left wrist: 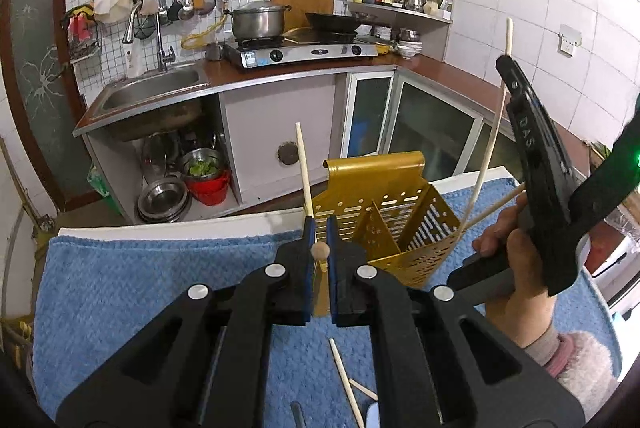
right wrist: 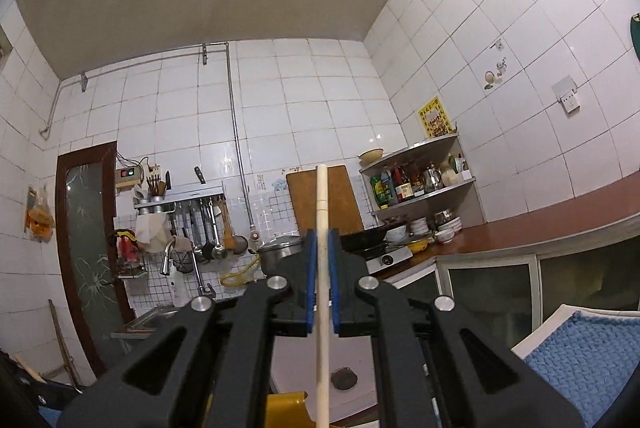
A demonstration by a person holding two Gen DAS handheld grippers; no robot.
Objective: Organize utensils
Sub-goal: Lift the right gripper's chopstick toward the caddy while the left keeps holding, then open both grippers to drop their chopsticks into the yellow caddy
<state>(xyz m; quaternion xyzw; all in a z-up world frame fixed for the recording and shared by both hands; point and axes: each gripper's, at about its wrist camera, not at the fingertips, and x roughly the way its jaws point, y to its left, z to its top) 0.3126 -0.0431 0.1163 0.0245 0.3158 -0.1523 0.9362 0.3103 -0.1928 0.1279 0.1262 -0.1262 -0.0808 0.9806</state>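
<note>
My left wrist cam looks down, close over the blue towel [left wrist: 160, 288]; right cam tilts up at the ceiling. Both catch the stove [left wrist: 300, 50] wall.

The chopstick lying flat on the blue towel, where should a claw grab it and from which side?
Probably near the middle of the loose chopstick, coming straight down from above. It lies flat on the blue towel, thin and long, so the pads should close across its narrow width. Its near end is hidden under the left claw. Both claws already hold chopsticks, so one must let go first.
</note>
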